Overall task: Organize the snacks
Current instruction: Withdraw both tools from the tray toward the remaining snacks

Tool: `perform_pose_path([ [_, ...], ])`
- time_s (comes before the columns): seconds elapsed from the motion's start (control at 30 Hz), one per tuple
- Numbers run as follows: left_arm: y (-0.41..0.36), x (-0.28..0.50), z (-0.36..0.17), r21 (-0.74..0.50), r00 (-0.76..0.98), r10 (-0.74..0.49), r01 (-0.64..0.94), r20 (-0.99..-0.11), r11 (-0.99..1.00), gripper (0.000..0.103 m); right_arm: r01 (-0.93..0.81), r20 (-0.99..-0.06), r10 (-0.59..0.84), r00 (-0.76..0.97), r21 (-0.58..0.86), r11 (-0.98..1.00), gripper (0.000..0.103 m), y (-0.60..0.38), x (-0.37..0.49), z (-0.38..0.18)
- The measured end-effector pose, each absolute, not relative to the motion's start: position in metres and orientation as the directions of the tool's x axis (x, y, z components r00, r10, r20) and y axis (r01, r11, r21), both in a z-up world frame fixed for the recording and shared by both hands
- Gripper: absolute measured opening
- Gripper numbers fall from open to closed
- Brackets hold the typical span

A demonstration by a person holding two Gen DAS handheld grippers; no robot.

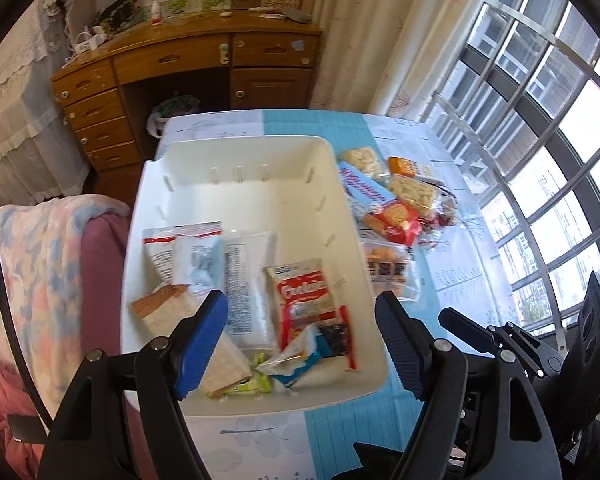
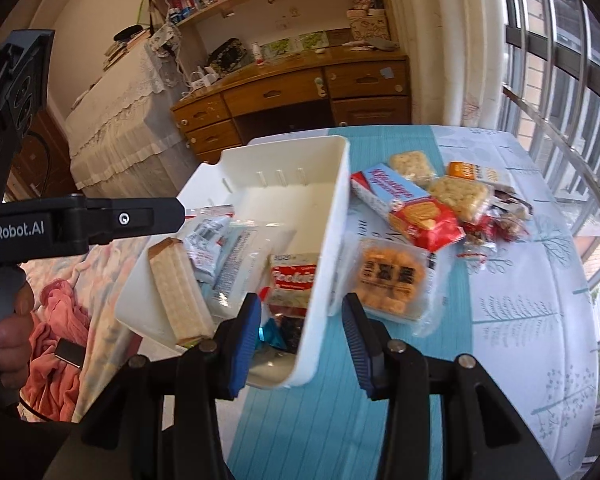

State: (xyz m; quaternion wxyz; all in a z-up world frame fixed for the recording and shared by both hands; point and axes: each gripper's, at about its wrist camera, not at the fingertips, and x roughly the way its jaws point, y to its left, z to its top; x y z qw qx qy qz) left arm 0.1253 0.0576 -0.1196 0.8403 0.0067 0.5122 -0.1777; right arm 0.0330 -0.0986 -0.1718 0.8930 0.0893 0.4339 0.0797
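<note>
The left claw is held spread above the near end of the white bin, with nothing between its pads; a red cookie packet and a long white packet are seen just ahead of it, inside the bin. The right claw is parted about halfway and is also empty; the near right wall of the bin is seen between its pads, though whether it is touched cannot be told.

Several snacks are left outside the bin on the blue-and-white tablecloth. The nearest is a clear bag of orange crackers, which lies just ahead of the right claw and slightly to its right, close beside the bin wall. Its long axis is judged to run roughly away from the claw, so it could be pinched across its narrow width. Farther ahead lie a red-and-blue biscuit pack, angled across the view, and pale rice-cake packets.

The right claw is judged nearer to the crackers; a wider spread would probably be needed first.
</note>
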Motion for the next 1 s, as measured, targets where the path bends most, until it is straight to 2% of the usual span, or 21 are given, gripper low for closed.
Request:
perform_pose_path([
  [0.27, 0.004, 0.131, -0.123, -0.189, 0.363, -0.323, 0.359, -0.874, 0.914, 0.075, 0.052, -0.786, 0.140, 0.602, 0.213, 0.976, 0.043, -0.150, 0.025, -0.173],
  [0.5, -0.033, 0.145, -0.130, -0.212, 0.313, -0.325, 0.344, -0.892, 0.915, 0.075, 0.101, -0.801, 0.103, 0.589, 0.199, 0.975, 0.043, -0.195, 0.026, -0.169],
  [0.8, -0.070, 0.175, -0.142, -0.239, 0.255, -0.293, 0.219, -0.922, 0.946, 0.075, 0.120, -0.816, 0.086, 0.571, 0.186, 0.975, 0.043, -0.249, 0.043, -0.169],
  [1.0, -0.093, 0.203, -0.159, -0.190, 0.209, -0.212, 0.121, -0.955, 0.974, 0.075, 0.126, -0.815, 0.034, 0.578, 0.131, 0.983, 0.043, -0.281, 0.065, -0.179],
])
